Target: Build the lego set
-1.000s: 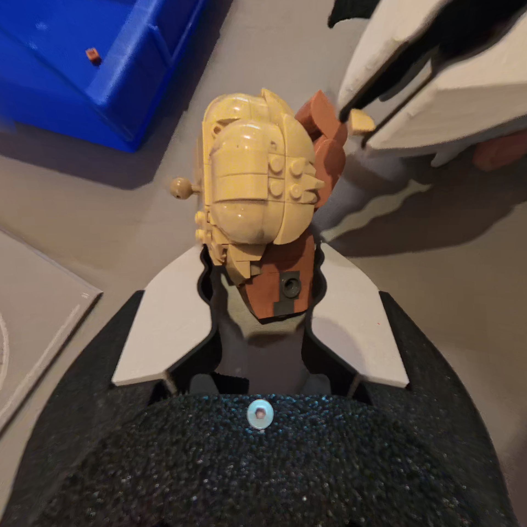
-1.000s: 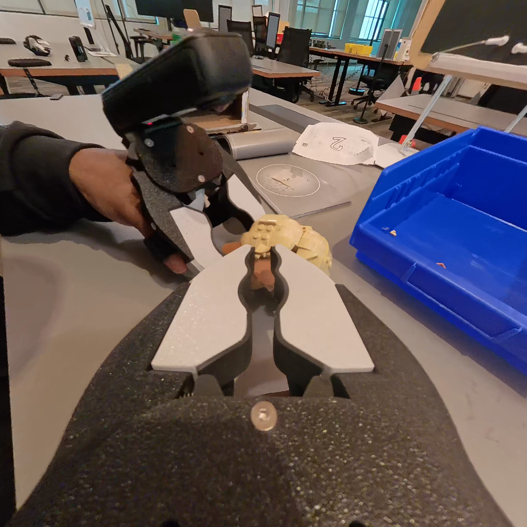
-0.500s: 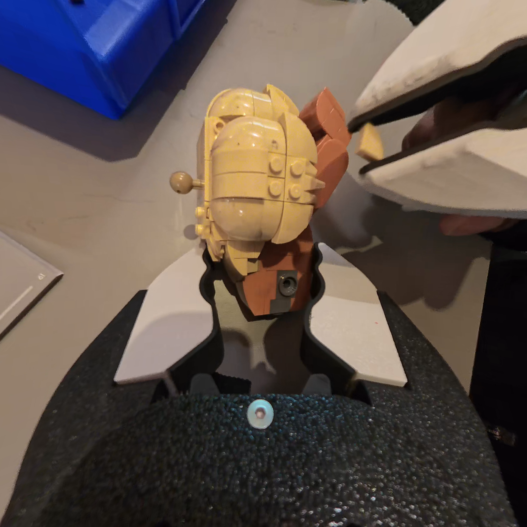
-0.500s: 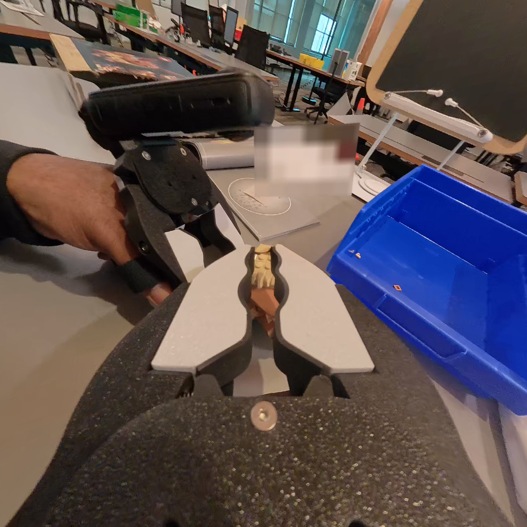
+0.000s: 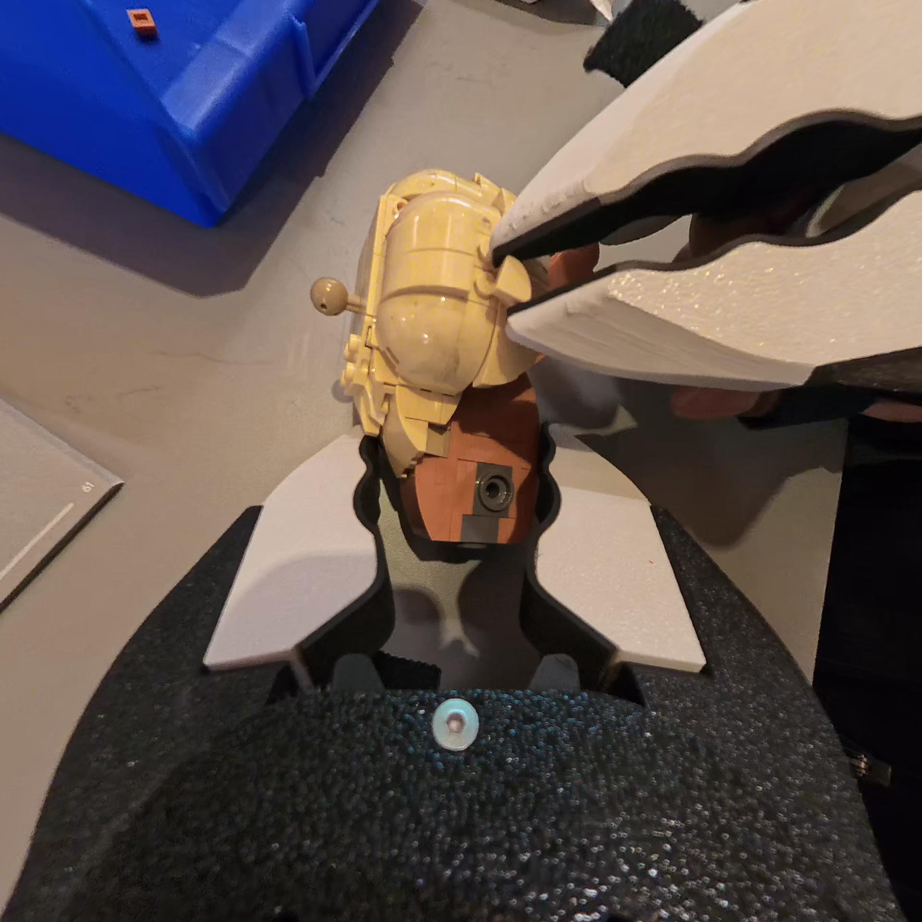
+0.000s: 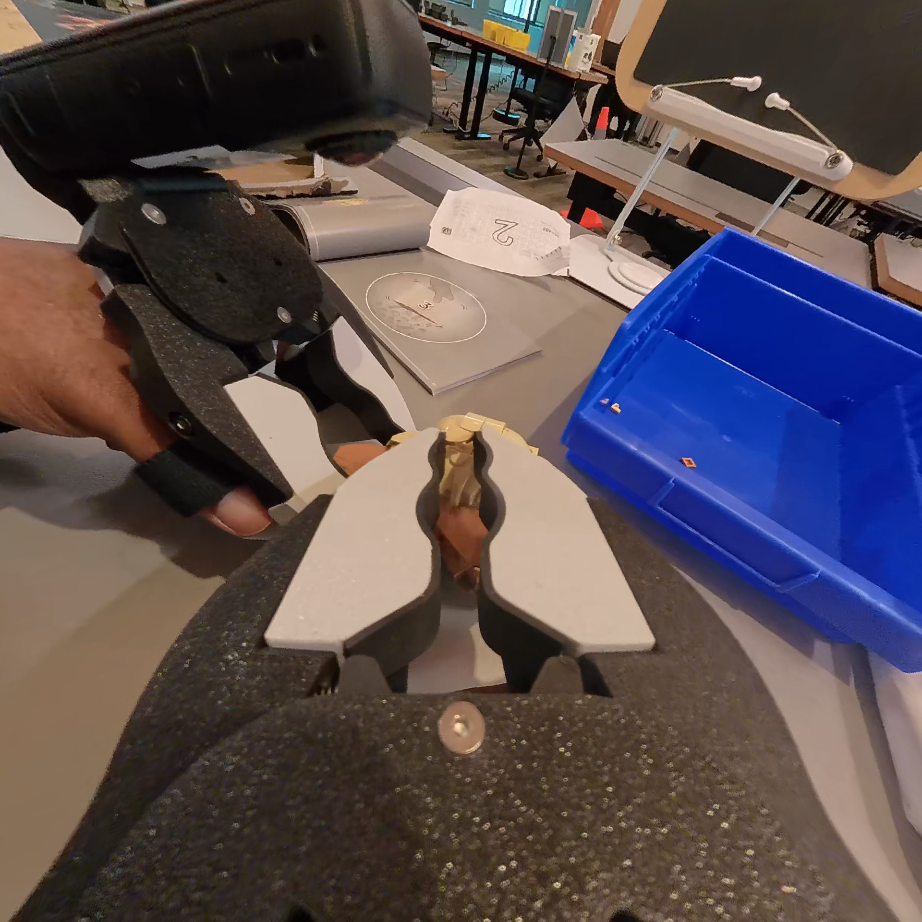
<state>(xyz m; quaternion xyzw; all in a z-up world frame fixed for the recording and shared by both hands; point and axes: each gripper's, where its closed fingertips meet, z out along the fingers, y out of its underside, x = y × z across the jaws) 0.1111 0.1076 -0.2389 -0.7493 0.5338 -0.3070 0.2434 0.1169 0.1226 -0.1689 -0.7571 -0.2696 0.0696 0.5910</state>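
Left wrist view, centre frame: tan-and-brown brick model [image 5: 434, 309] clamped at its brown base between left gripper [image 5: 456, 479] fingers, small tan piece [image 5: 515, 277] on its right side pinched by right gripper [image 5: 501, 288], blue bin [image 5: 149, 100] upper left.

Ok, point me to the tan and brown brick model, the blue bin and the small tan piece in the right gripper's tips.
Brick model [image 5: 429, 304], left wrist view, tan dome.
Blue bin [image 6: 748, 449], right wrist view, floor.
Small tan piece [image 5: 511, 279], left wrist view, face between the tips.
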